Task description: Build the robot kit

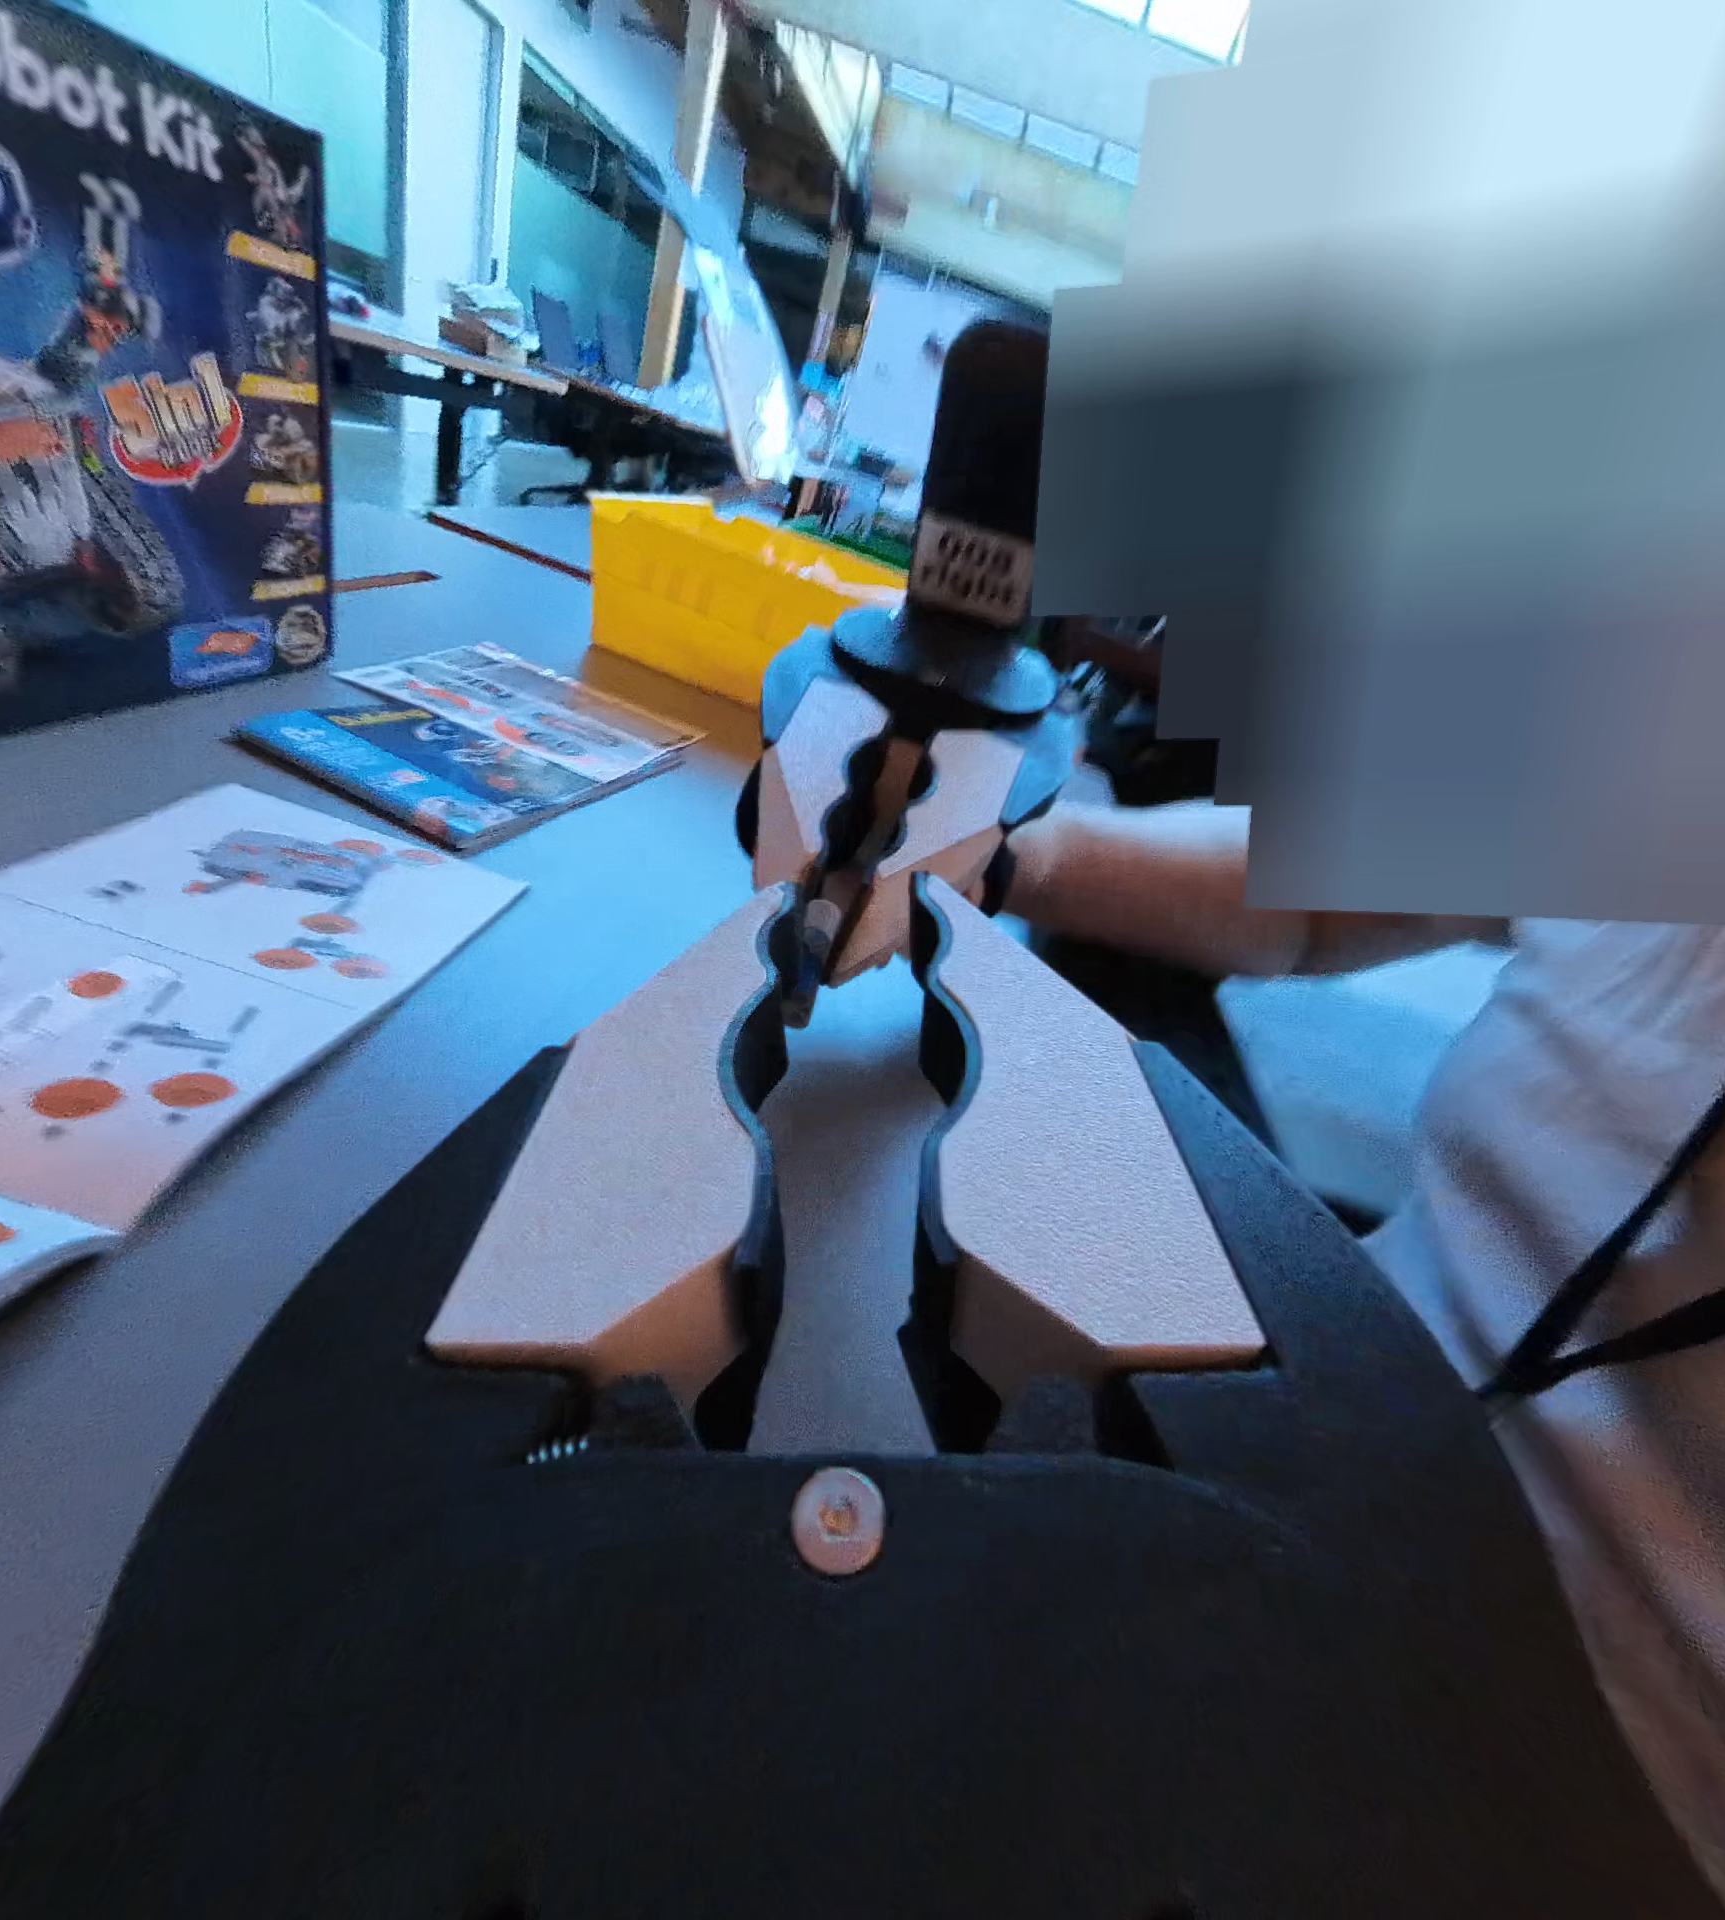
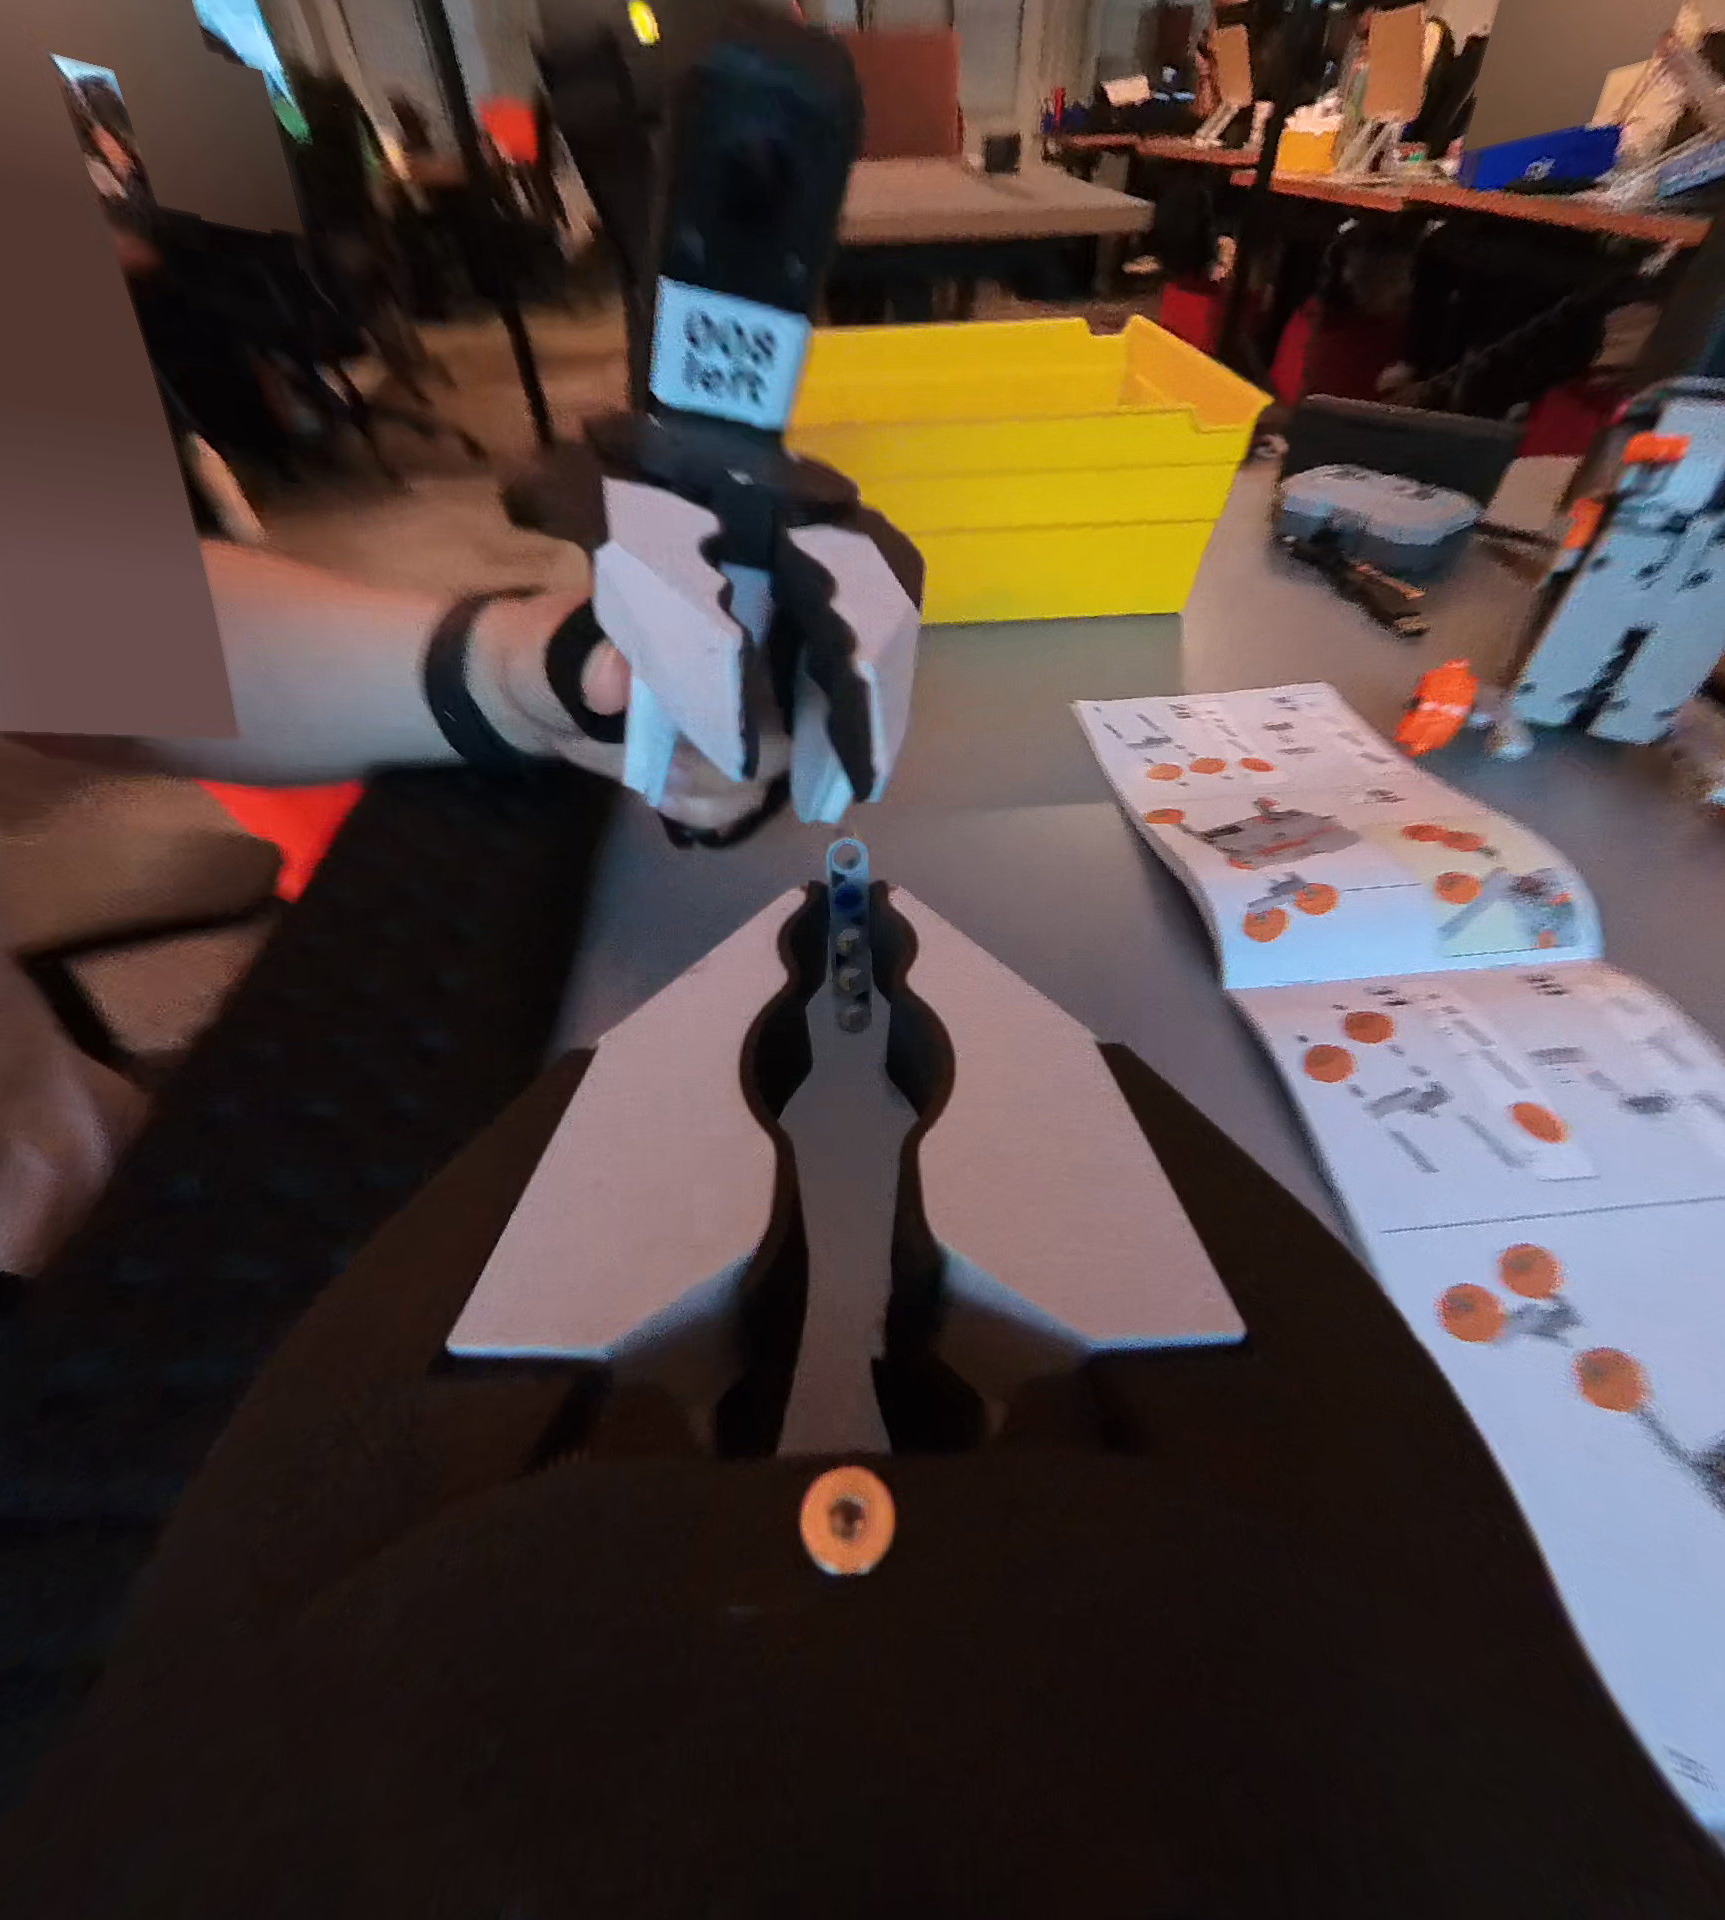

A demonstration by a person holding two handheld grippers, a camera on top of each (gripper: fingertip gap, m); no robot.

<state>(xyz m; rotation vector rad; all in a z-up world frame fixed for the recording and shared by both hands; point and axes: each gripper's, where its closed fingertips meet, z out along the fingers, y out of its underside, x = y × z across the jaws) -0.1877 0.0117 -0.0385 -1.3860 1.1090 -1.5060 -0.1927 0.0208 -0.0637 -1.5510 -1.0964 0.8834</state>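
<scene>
My right gripper (image 2: 850, 899) is shut on a thin grey beam with a row of holes (image 2: 850, 945). The beam's ringed end sticks out past the fingertips. My left gripper (image 1: 855, 891) is open and empty, its fingers apart. It faces the right gripper tip to tip above the grey table (image 1: 567, 904). In the left wrist view the right gripper (image 1: 832, 925) holds the beam (image 1: 814, 940) with its end just inside my left finger's tip. In the right wrist view the left gripper (image 2: 744, 800) hangs just above the beam's ringed end, apart from it.
A yellow bin (image 2: 1024, 468) stands behind the grippers. Open instruction booklets (image 2: 1460, 1039) lie on the table, and also show in the left wrist view (image 1: 162, 987). A kit box (image 1: 110, 395) stands upright. A grey and orange model (image 2: 1668, 582) and a grey block (image 2: 1377, 514) sit far right. A person's body is close by. Less than 4 cm separates the two grippers' tips.
</scene>
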